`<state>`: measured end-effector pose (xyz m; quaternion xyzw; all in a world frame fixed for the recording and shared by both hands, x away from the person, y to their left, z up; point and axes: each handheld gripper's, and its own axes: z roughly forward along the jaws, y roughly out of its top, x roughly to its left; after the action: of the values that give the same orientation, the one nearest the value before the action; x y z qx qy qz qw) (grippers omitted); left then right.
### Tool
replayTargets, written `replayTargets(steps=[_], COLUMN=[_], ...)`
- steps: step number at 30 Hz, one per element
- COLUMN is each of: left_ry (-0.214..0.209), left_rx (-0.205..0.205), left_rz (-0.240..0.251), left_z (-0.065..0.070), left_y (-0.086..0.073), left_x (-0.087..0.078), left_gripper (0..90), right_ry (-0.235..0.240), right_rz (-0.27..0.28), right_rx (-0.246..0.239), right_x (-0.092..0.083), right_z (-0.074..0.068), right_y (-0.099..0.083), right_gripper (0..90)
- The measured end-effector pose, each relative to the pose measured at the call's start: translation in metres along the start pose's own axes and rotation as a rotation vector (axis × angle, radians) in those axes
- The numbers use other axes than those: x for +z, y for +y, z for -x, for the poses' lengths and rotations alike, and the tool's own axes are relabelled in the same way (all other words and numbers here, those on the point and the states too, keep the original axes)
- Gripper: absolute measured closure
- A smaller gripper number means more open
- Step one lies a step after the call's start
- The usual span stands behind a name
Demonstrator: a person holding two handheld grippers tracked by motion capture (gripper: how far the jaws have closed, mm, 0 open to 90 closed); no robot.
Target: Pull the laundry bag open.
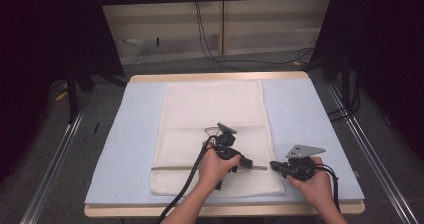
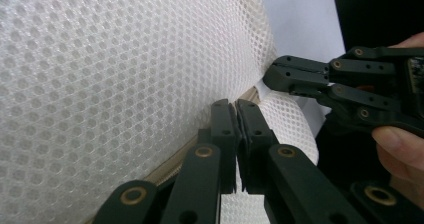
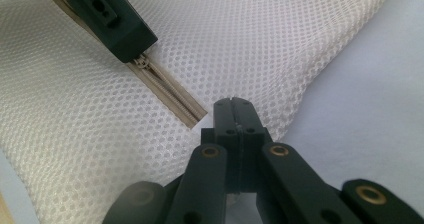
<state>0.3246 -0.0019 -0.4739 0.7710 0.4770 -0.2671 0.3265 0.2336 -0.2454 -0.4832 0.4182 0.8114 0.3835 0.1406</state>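
Observation:
A white mesh bag [image 1: 215, 109] lies flat on the blue mat [image 1: 310, 119], with a beige zipper [image 1: 170, 168] running across its near end. My left gripper [image 1: 247, 163] is over the zipper's right part, its jaws shut [image 2: 236, 104] on the zipper pull [image 3: 142, 61]. Just right of the zipper's end [image 3: 195, 116], my right gripper [image 1: 274, 165] is shut [image 3: 232, 104] on the bag's mesh near its right edge. In the left gripper view, the right gripper [image 2: 280, 76] pinches the mesh edge a short way beyond my left jaws.
The mat covers a wooden table [image 1: 220, 77], whose rim shows at the far and near sides. Metal rails [image 1: 55, 154] run along the floor on both sides, and cables [image 1: 210, 49] hang behind the table. Bare mat lies left and right of the bag.

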Motion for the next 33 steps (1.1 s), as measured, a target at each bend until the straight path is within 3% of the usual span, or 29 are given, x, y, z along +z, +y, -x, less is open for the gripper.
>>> replayTargets(steps=[3,7,17,18,20,32,33], left_ry=[0.014,-0.01,0.008,-0.005,0.016,0.007,-0.012], left_rx=[-0.006,-0.013,-0.018,-0.024,-0.022,-0.027,-0.031], left_rz=[0.008,-0.001,-0.002,0.0,0.005,0.004,0.003], left_z=[-0.001,-0.002,-0.006,-0.007,-0.008,-0.017,-0.017], left_y=[0.0,0.001,0.001,0.0,0.0,-0.003,-0.004], left_x=[0.0,-0.003,-0.014,-0.014,-0.016,-0.033,-0.034], left_gripper=[87.4,87.4,87.5,87.4,87.4,87.5,87.5], right_ry=[0.003,0.002,-0.008,-0.009,-0.009,-0.01,-0.013], right_rz=[-0.002,-0.002,-0.012,-0.011,-0.012,-0.017,-0.018], right_rx=[0.004,0.006,-0.011,-0.016,-0.021,-0.019,-0.024], right_x=[0.0,0.0,0.0,0.0,0.0,0.001,0.001], right_z=[0.0,0.0,-0.001,-0.001,-0.002,-0.002,-0.003], right_y=[0.0,0.0,0.001,0.001,0.002,0.003,0.003], right_gripper=[90.0,90.0,90.0,90.0,90.0,90.0,90.0])
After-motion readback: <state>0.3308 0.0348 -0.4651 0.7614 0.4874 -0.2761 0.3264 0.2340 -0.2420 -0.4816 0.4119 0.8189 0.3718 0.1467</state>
